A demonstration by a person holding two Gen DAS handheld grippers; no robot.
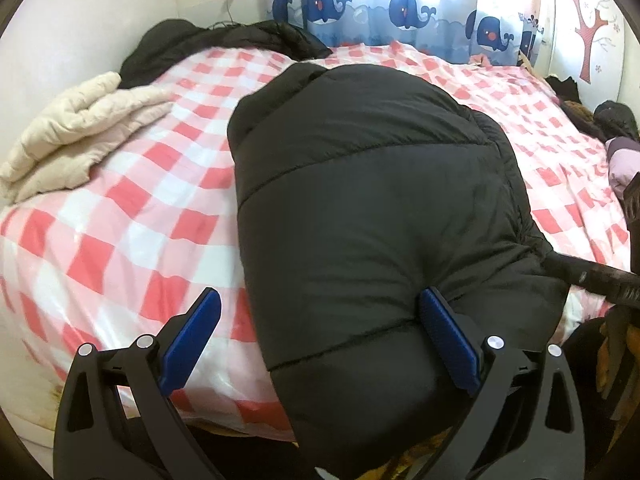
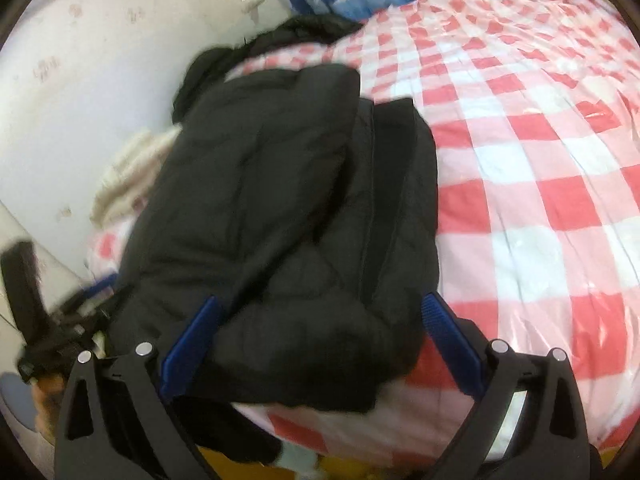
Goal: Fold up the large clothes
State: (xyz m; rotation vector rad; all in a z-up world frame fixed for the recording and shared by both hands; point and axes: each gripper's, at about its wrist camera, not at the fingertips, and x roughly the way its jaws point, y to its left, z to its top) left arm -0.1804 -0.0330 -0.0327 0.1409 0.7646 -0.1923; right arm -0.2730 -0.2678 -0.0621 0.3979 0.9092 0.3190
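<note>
Partly folded black puffer jacket (image 1: pixel 380 200) on checked bedspread (image 1: pixel 140 200), hem cut off

One folded black puffer jacket (image 1: pixel 360 200) lies at the bed (image 1: pixel 140 220) front edge; one cream quilted garment (image 1: pixel 72 136) sits at its left edge, one dark coat (image 1: pixel 224 38) at the far-left corner.

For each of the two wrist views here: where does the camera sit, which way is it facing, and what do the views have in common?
Left wrist: on the left gripper, at the bed's near edge, facing across the black puffer jacket toward the whale curtain; its own open blue fingers show.
Right wrist: on the right gripper, same edge, facing along the jacket toward the white wall; its open fingers show.
Shared: jacket, checkered bedcover, curtain, cream garment.
</note>
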